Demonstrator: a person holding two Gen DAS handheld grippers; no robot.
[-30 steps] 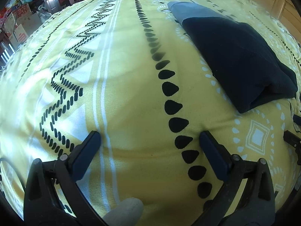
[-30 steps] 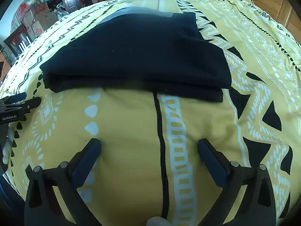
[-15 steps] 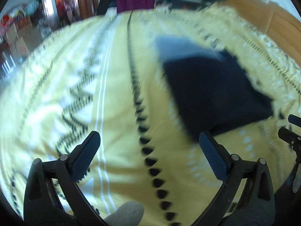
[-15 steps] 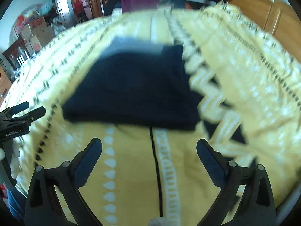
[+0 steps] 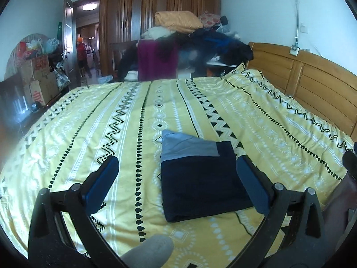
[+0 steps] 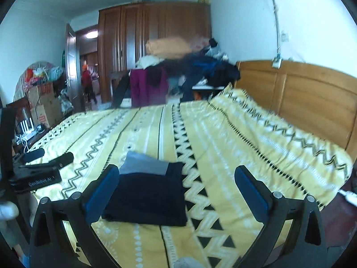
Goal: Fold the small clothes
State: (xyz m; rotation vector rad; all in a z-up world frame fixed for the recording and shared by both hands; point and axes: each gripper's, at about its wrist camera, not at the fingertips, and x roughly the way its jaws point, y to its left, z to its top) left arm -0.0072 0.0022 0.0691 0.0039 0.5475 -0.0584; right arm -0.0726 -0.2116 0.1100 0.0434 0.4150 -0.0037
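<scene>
A folded dark navy garment (image 5: pixel 200 178) with a grey band at its far end lies flat on the yellow patterned bedspread (image 5: pixel 125 134). It also shows in the right wrist view (image 6: pixel 147 192). My left gripper (image 5: pixel 176 183) is open and empty, held above and short of the garment. My right gripper (image 6: pixel 176 185) is open and empty, also held back from the garment. The left gripper's fingers (image 6: pixel 44 158) show at the left of the right wrist view.
A wooden headboard (image 5: pixel 312 80) runs along the right side of the bed. A pile of clothes and bedding (image 5: pixel 189 35) stands beyond the far edge, in front of a brown wardrobe (image 5: pixel 160 6). Boxes and bags (image 5: pixel 38 73) crowd the left by an open door.
Both grippers have pulled up and back from the bed surface, so the whole bed and room are in view. The folded garment lies where it was. Both grippers stay open.
</scene>
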